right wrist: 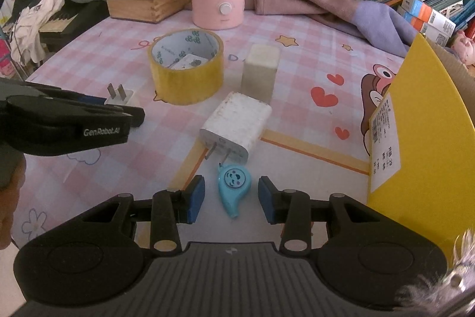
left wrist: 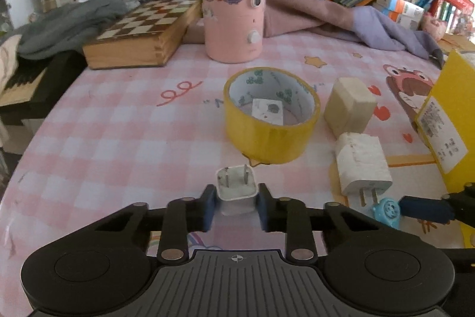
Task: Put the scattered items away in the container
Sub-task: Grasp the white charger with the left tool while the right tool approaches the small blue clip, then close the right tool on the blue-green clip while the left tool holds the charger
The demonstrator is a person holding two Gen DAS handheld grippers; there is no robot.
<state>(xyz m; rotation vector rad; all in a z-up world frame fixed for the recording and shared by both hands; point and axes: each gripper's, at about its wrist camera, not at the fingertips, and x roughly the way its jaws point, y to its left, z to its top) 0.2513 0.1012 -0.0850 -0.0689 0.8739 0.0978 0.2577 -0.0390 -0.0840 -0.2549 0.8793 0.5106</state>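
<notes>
My left gripper point(left wrist: 236, 195) is shut on a small white plug charger point(left wrist: 237, 189), its two prongs pointing away from me, low over the pink checked tablecloth. The right wrist view shows that gripper point(right wrist: 130, 115) at the left with the charger point(right wrist: 121, 97). My right gripper point(right wrist: 231, 189) is open. A light blue trinket point(right wrist: 234, 186) lies on the cloth between its fingers, with a gap on each side. Beyond it lie a larger white charger point(right wrist: 237, 127), a cream block point(right wrist: 261, 72) and a yellow tape roll point(right wrist: 185, 66). The yellow box point(right wrist: 421, 124) stands at the right.
A pink humidifier point(left wrist: 233, 5), a wooden chessboard box point(left wrist: 142, 31) and a purple cloth point(left wrist: 341, 20) line the back, with books behind. A small white item lies inside the tape roll point(left wrist: 271, 115). The table edge curves along the left.
</notes>
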